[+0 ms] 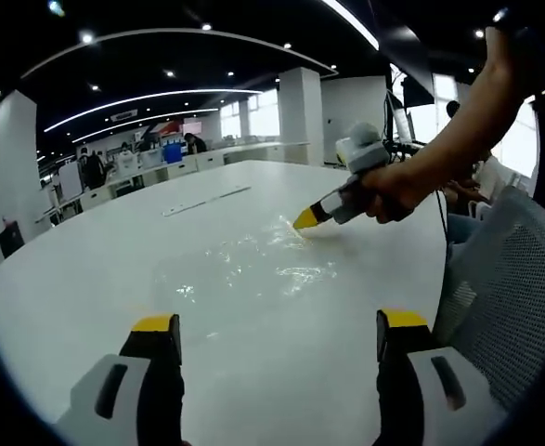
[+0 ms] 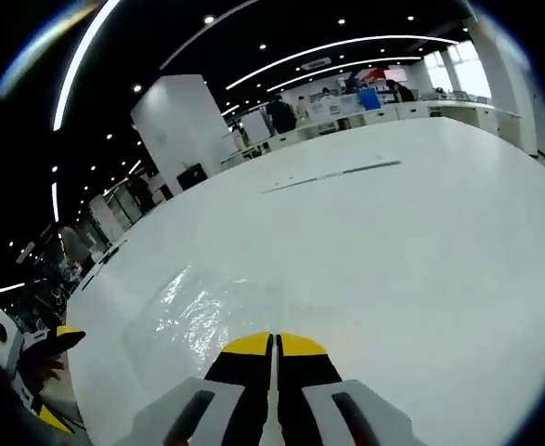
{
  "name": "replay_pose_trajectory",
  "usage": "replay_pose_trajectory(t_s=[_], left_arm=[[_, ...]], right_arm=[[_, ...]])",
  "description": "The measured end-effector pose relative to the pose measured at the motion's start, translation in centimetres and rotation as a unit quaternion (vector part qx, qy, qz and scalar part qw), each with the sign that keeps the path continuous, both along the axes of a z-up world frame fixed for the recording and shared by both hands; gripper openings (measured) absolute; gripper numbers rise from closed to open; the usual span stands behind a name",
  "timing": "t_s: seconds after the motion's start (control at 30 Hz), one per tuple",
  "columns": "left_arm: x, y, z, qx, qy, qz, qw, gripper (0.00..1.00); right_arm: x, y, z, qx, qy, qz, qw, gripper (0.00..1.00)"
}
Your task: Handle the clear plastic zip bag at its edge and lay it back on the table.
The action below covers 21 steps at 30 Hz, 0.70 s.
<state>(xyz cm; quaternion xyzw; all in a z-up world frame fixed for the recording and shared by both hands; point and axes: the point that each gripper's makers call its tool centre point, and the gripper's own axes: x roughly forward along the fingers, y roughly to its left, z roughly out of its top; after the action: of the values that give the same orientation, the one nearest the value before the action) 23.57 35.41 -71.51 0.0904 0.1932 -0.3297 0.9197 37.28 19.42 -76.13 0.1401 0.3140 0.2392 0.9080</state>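
Lying flat on the table, the bag seems pinched by the right tool.

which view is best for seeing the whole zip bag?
Left gripper view. The clear zip bag lies flat on the white table, with the right gripper at its far edge. In the right gripper view, the bag is partly hidden behind that gripper's closed jaws.
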Motion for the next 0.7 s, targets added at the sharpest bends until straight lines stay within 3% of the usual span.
replay_pose_trajectory(t_s=[0.27, 0.4, 0.7], left_arm=[[-0.6, -0.9, 0.8, 0.012, -0.008, -0.004, 0.9999, 0.85], [-1.1, -2.1, 0.6, 0.048, -0.021, -0.024, 0.9984, 0.84], [-1.2, -4.9, 0.2, 0.045, -0.011, -0.026, 0.9986, 0.83]], right_arm=[[-1.5, 0.4, 1.0, -0.01, -0.014, -0.014, 0.9997, 0.0], [-2.4, 0.5, 1.5, -0.001, -0.014, -0.024, 0.9996, 0.0], [-4.5, 1.3, 2.0, 0.001, -0.012, -0.03, 0.9995, 0.0]])
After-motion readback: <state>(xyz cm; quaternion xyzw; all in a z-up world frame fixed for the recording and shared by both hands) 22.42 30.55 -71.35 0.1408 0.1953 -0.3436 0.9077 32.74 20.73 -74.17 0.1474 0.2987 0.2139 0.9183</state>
